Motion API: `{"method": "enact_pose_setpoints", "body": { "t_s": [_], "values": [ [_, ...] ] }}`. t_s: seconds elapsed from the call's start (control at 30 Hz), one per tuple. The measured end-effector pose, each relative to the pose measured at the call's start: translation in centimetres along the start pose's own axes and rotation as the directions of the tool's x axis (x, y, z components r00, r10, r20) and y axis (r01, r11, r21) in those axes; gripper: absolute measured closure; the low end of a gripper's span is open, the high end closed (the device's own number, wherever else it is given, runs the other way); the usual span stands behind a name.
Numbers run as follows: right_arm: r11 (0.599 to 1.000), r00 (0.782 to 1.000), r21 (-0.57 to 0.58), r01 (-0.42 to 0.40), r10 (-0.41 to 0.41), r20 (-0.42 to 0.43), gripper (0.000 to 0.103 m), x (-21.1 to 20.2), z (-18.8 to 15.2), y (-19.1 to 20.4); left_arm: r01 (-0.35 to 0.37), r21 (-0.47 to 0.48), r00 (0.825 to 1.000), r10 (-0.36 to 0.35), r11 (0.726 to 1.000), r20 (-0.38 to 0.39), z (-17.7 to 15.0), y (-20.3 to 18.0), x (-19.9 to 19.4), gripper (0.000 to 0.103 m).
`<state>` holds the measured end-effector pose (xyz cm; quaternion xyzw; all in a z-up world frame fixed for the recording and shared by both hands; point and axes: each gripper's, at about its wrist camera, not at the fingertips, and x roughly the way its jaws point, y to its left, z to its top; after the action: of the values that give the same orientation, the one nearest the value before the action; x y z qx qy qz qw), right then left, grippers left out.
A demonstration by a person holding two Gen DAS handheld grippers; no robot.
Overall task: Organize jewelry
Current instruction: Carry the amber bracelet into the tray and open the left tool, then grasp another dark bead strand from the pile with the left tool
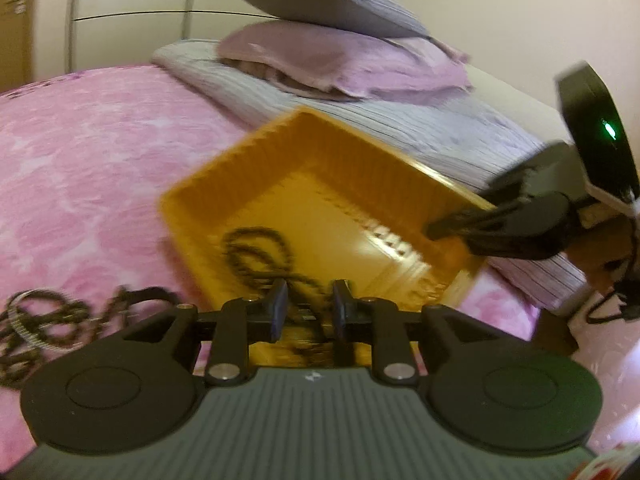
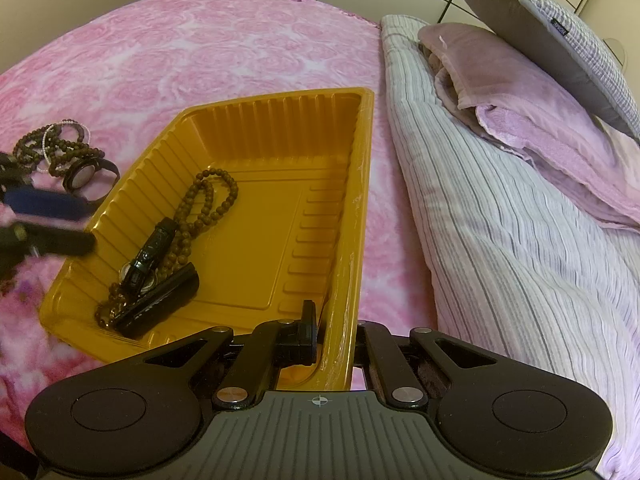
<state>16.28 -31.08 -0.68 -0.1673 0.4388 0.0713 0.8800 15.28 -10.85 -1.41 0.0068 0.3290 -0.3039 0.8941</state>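
Observation:
A yellow ribbed tray lies on a pink bed cover. A brown bead necklace and a black watch rest in its left half. My right gripper is shut on the tray's near right wall, one finger inside and one outside. My left gripper, blurred, hovers open over the tray's left rim with nothing between its blue pads. In the left wrist view the left gripper stands over the beads in the tray, and the right gripper pinches the tray's far right edge.
A pile of bead strings and another watch lies on the pink cover left of the tray, also seen as the pile. Striped bedding, a purple towel and a grey cushion lie to the right.

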Motion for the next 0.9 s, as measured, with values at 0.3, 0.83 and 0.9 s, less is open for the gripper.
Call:
{"method": "enact_pose_setpoints", "body": {
  "t_s": [0.3,0.83,0.9],
  "values": [
    [1.000,1.000,0.003,0.000,0.000,0.000,0.099,0.0,0.0,0.1,-0.262,-0.162,0.961,0.272,0.951,0.040,-2.2,8.5,-5.1,0.081],
    [1.000,1.000,0.001,0.001,-0.001,-0.002,0.099,0.1,-0.1,0.0,-0.368,-0.002,0.930,0.368,0.930,-0.016,-4.8,9.0,-2.5,0.081],
    [1.000,1.000,-0.007,-0.005,0.005,0.000,0.099,0.0,-0.1,0.0,-0.370,0.082,0.928,0.372,0.926,-0.013,-4.6,8.3,-1.4,0.081]
  ]
}}
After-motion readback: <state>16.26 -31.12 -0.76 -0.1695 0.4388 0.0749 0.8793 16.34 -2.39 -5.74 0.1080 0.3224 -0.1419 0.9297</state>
